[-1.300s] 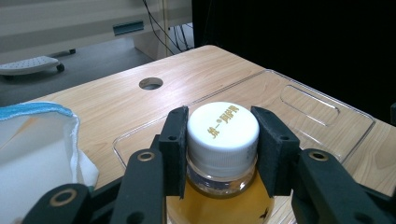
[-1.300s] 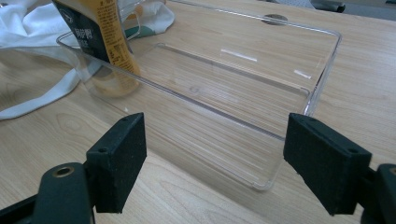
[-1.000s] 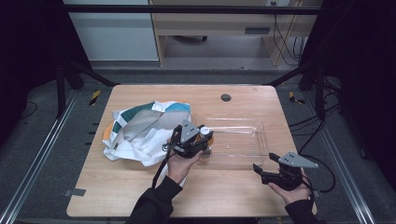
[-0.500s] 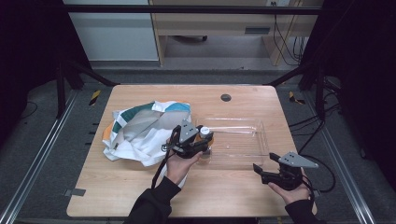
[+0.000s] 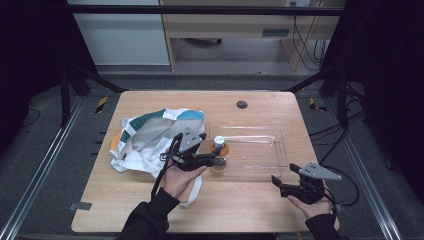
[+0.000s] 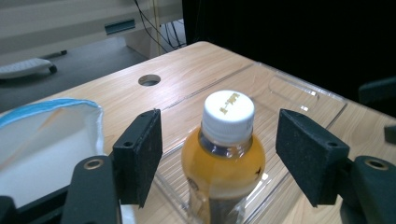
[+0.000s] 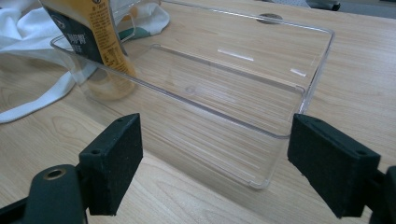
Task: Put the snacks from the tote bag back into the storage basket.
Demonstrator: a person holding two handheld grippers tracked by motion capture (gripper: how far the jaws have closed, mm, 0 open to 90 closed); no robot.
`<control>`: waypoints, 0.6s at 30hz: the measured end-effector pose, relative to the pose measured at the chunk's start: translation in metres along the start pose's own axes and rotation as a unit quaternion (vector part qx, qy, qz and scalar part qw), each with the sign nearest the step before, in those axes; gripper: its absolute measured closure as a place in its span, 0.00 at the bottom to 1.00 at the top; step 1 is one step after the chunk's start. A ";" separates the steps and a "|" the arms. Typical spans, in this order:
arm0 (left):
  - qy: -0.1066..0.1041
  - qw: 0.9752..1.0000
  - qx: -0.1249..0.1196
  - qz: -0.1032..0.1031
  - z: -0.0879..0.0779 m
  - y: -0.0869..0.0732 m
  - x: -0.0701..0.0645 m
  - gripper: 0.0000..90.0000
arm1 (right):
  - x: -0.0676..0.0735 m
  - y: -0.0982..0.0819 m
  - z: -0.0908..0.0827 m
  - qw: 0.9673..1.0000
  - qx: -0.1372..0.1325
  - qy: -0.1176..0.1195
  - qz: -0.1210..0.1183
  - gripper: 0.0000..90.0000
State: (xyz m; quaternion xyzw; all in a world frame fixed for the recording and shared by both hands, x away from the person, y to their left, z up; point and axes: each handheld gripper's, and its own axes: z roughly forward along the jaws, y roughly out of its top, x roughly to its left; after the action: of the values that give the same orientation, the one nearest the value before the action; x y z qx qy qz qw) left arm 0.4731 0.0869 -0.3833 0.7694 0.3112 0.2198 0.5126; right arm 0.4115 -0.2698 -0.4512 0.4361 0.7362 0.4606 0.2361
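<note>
A bottle (image 5: 218, 150) of orange drink with a white cap stands upright at the left end of a clear plastic tray (image 5: 280, 150), a little right of the middle of the high view. In the left gripper view the bottle (image 6: 223, 154) fills the centre of the frame, cap toward the camera, and sits between the two black pads with bare gaps on both sides, so nothing presses on it. The left gripper (image 5: 214, 159) has just been opening its jaws, which now stand wide with the bottle loose between them; its gripper (image 6: 219, 154) looks down on the tray wall (image 6: 303, 93) at the right of that frame. To the left of the bottle in the high view lies a crumpled white cloth bag (image 5: 150, 140) with teal and orange patches, and its blue-edged rim (image 6: 46, 135) shows at the left of the left gripper view. The right gripper (image 5: 281, 184) rests low on the wooden table (image 5: 150, 105) at the lower right of the high view, just outside the tray's near right corner, its jaws spread wide and holding nothing. In the right gripper view the tray (image 7: 299, 88) lies across the middle, beyond the open gripper (image 7: 215, 168), with the bottle's label (image 7: 98, 37) at the upper left and the bag (image 7: 28, 37) behind it.
</note>
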 end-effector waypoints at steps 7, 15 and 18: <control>0.003 1.000 0.008 0.018 -0.018 -0.004 0.004 0.32 | -0.001 0.000 0.001 1.000 0.000 -0.002 0.000 0.19; 0.011 1.000 0.016 0.018 -0.043 -0.026 0.016 0.32 | -0.002 -0.001 0.000 1.000 -0.002 -0.005 0.005 0.19; 0.020 0.999 0.020 0.018 -0.050 -0.034 0.019 0.32 | -0.002 -0.001 -0.001 1.000 -0.002 -0.005 0.006 0.19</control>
State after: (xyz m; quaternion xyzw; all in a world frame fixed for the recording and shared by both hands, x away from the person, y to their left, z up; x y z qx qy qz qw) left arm 0.4455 0.1423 -0.3954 0.7804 0.3118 0.2377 0.4872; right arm 0.4116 -0.2718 -0.4515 0.4426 0.7314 0.4610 0.2380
